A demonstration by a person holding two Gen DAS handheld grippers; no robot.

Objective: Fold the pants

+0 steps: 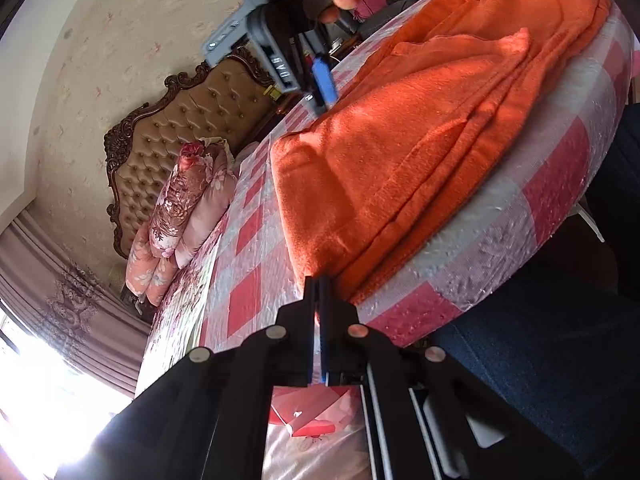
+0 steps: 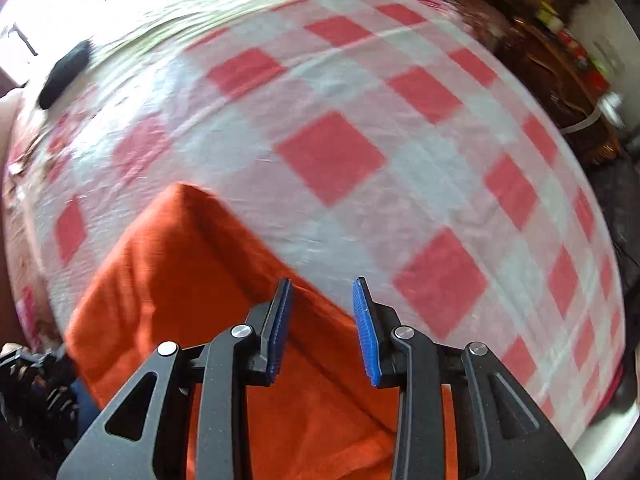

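Observation:
Orange pants [image 1: 420, 140] lie folded in layers on the red-and-white checked cover [image 1: 248, 232] of the bed. My left gripper [image 1: 319, 284] is shut on the near corner of the pants at the bed's edge. My right gripper [image 2: 322, 292] is open, just above the far edge of the pants [image 2: 180, 280], with nothing between its blue pads [image 2: 366, 320]. It also shows in the left wrist view [image 1: 322, 80], held by a hand at the pants' far side.
A tufted brown headboard [image 1: 180, 120] and floral pillows [image 1: 180, 208] stand at the bed's head. A dark object [image 2: 66, 70] lies on the floral quilt. A cluttered dark stand [image 2: 560, 72] is beside the bed. My blue-clad leg [image 1: 560, 360] is next to the bed edge.

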